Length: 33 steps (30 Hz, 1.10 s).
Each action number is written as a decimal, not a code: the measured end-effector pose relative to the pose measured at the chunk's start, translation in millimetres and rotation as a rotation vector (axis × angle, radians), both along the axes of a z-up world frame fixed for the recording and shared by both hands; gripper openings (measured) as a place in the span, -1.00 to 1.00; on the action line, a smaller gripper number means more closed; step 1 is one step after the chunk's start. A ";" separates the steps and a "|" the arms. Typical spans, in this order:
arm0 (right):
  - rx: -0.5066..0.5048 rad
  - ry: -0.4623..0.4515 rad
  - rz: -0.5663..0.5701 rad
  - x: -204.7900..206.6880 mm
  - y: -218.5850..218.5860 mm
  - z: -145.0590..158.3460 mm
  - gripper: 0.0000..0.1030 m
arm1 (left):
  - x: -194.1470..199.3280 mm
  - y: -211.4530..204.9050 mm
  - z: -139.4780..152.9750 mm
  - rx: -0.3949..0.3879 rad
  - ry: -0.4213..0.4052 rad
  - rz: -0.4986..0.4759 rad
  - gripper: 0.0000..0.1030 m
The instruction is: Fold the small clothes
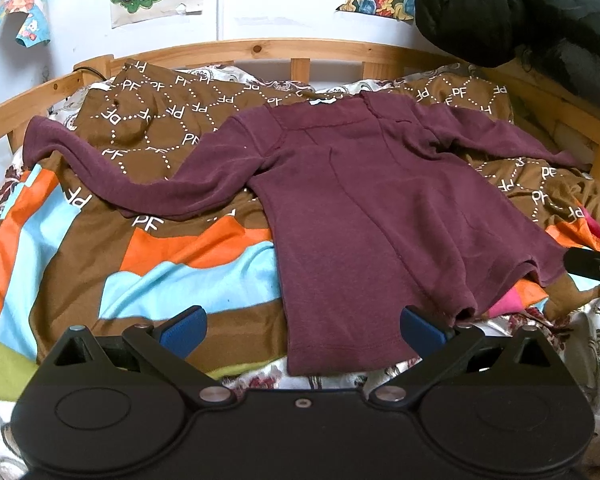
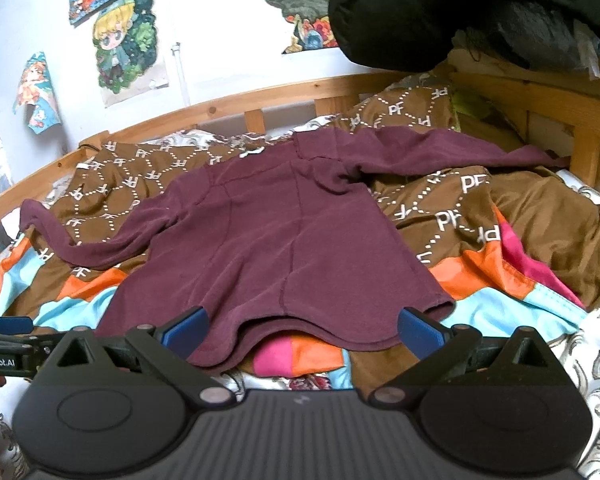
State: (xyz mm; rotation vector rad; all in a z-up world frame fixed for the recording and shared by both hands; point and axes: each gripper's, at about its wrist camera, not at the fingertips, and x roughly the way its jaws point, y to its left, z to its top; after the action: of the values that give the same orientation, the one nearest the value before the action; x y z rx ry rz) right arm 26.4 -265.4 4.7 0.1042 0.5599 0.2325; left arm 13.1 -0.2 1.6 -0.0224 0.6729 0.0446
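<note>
A small maroon long-sleeved top (image 1: 360,208) lies flat on the bed, collar far, hem near, both sleeves spread out to the sides. It also shows in the right wrist view (image 2: 268,240). My left gripper (image 1: 302,330) is open, its blue pads wide apart just above the hem's left part. My right gripper (image 2: 302,330) is open over the hem's right part, which is rippled and lifted a little. The right gripper's tip (image 1: 592,266) shows at the right edge of the left wrist view. Neither gripper holds cloth.
A brown, orange and light blue patterned blanket (image 1: 160,268) covers the bed under the top. A wooden bed rail (image 1: 260,50) runs along the far side and right. A black padded bundle (image 1: 520,8) hangs at the upper right. Posters are on the white wall.
</note>
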 end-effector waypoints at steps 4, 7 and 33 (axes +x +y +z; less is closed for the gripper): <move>-0.033 0.035 -0.071 4.4 0.0 2.1 0.99 | 17.4 2.3 9.0 0.016 0.011 0.002 0.99; -0.069 0.055 -0.098 12.6 -1.5 4.7 0.99 | 35.6 6.1 22.4 0.032 0.027 0.020 0.99; 0.062 -0.058 -0.234 178.7 -68.4 17.3 0.99 | 222.8 -11.2 63.6 0.036 0.013 -0.010 0.99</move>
State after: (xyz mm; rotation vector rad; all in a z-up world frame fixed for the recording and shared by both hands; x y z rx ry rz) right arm 205.1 -333.8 22.0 0.2206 0.4787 0.0253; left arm 235.9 -11.4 65.2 0.0156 0.6848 0.0472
